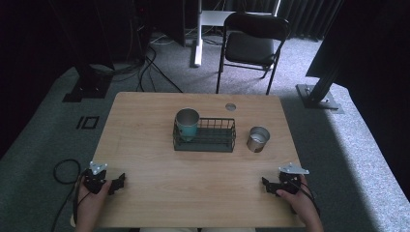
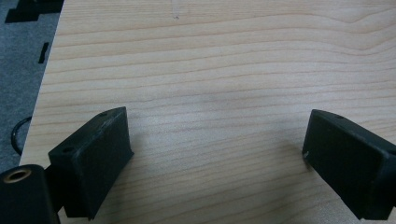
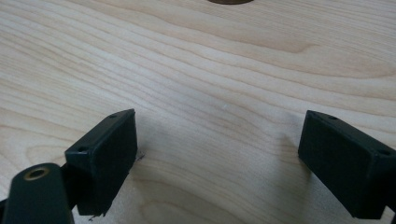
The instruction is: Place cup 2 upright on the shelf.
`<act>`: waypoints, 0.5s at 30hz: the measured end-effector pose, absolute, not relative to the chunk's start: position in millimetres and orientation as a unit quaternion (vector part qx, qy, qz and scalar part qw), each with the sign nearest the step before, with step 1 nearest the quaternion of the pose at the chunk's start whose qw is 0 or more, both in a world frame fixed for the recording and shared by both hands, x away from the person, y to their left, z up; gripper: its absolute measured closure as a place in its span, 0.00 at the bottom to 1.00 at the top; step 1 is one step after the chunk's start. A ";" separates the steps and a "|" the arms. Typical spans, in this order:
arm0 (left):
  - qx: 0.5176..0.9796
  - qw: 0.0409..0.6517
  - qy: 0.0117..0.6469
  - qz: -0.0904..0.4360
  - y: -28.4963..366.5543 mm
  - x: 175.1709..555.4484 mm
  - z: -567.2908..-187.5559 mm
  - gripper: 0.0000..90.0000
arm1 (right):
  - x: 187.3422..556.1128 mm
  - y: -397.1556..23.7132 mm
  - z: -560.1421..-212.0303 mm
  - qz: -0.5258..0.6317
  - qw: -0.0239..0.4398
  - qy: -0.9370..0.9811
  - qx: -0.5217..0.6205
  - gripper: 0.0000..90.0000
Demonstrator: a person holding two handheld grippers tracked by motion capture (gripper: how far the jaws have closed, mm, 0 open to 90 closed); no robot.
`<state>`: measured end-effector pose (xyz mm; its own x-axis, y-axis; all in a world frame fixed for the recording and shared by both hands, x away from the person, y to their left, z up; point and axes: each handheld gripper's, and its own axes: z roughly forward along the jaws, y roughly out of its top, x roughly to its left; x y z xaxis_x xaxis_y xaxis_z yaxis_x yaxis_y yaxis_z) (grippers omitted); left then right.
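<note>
A dark wire basket [image 1: 212, 137] stands at the middle of the wooden table [image 1: 193, 183]. A teal cup [image 1: 187, 123] stands upright in the basket's left end. A shiny metal cup [image 1: 258, 139] stands on the table just right of the basket. My left gripper [image 1: 117, 182] rests at the near left edge, open and empty, with bare wood between its jaws [image 2: 217, 140]. At the near right edge my right gripper [image 1: 266, 185] is open too, and only wood lies between its jaws [image 3: 219, 140].
A small round grommet [image 1: 230, 106] is set in the table's far edge. A black folding chair [image 1: 251, 46] stands on the carpet behind the table. Cables [image 1: 65, 171] trail on the floor at the left. A dark post base [image 1: 319, 96] stands at the right.
</note>
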<state>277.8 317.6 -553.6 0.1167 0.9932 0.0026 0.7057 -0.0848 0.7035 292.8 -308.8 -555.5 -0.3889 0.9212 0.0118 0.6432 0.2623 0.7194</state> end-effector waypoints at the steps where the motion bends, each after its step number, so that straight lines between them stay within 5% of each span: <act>1: 0.691 0.283 0.614 0.254 317.6 277.8 -553.6 0.09 | 293.2 -308.5 -555.5 0.329 0.212 0.766 0.511 0.13; 15: 0.692 0.283 0.614 0.254 317.6 277.8 -553.6 0.09 | 298.5 -308.2 -553.7 0.335 0.212 0.760 0.514 0.13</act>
